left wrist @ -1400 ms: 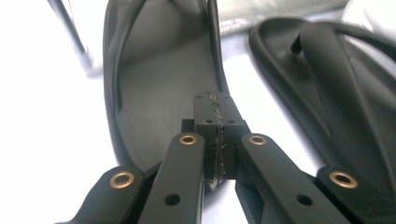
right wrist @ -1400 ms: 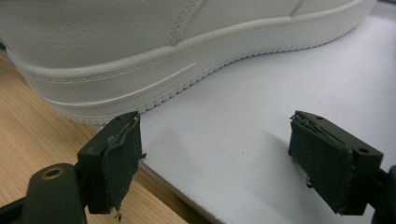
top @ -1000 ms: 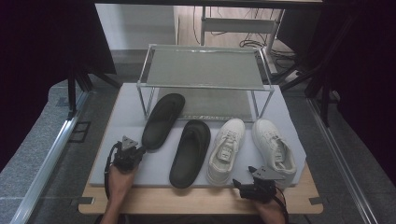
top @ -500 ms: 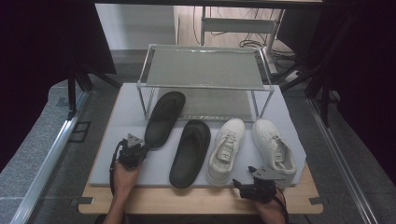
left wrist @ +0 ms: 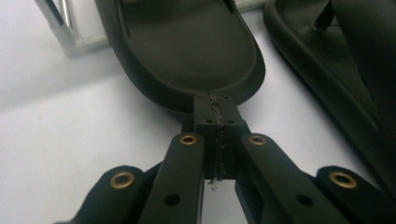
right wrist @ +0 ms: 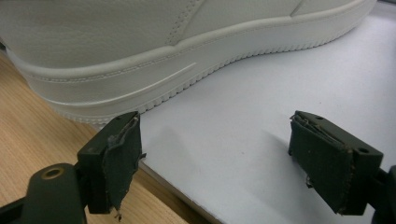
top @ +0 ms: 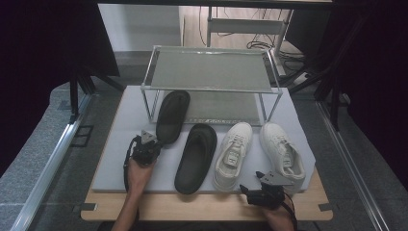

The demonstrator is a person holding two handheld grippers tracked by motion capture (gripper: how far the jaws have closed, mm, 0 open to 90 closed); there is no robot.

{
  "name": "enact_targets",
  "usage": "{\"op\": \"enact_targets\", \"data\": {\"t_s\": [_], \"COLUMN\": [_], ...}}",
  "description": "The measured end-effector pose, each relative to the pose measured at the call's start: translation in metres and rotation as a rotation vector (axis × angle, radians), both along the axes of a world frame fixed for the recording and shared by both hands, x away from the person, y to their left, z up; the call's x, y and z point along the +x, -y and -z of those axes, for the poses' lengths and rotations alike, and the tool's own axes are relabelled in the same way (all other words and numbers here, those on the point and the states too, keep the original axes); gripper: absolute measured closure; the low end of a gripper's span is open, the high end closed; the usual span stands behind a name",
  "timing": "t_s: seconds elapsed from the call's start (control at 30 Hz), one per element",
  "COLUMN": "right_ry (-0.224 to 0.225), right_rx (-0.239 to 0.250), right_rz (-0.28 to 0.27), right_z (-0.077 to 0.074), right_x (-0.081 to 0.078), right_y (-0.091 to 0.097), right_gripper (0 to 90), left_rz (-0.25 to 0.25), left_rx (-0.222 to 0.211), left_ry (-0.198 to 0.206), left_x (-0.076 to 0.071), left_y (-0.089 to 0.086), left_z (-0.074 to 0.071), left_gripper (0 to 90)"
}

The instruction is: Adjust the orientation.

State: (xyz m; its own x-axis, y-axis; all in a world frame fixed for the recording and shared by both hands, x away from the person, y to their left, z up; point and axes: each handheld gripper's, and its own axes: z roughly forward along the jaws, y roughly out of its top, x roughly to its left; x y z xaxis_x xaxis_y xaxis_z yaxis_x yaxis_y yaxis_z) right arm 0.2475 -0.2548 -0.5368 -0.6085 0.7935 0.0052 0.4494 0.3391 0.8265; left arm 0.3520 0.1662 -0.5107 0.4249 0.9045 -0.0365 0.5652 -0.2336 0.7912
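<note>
The left gripper, fingers clenched on nothing, is nosing against the near heel of the left black slipper by the shoe rack. Probably light, flexible rubber; grip its heel rim. The right gripper's fingers are hanging released beside the white sneaker.

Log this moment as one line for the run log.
left tongs: shut, at heel of black slipper | right tongs: open, by white sneaker | rack: nothing on it
</note>
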Motion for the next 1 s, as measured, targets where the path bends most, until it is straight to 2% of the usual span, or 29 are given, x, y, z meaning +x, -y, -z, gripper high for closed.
{"op": "enact_targets", "data": {"t_s": [0.3, 0.6, 1.0], "right_ry": [0.000, 0.000, 0.003], "right_rx": [0.000, 0.000, 0.002], "right_rz": [0.000, 0.000, -0.001], "right_z": [0.000, 0.000, 0.000], "right_x": [0.000, 0.000, 0.000], "right_y": [0.000, 0.000, 0.000], "right_gripper": [17.5, 17.5, 17.5], "left_rz": [-0.010, -0.032, -0.031], "left_rx": [0.004, 0.054, 0.054], "left_ry": [-0.006, -0.006, -0.007], "left_x": [0.016, 0.035, 0.055], "left_y": [0.005, 0.013, 0.019], "left_z": [-0.002, -0.003, -0.003], "left_gripper": [89.9, 87.8, 89.6]}}
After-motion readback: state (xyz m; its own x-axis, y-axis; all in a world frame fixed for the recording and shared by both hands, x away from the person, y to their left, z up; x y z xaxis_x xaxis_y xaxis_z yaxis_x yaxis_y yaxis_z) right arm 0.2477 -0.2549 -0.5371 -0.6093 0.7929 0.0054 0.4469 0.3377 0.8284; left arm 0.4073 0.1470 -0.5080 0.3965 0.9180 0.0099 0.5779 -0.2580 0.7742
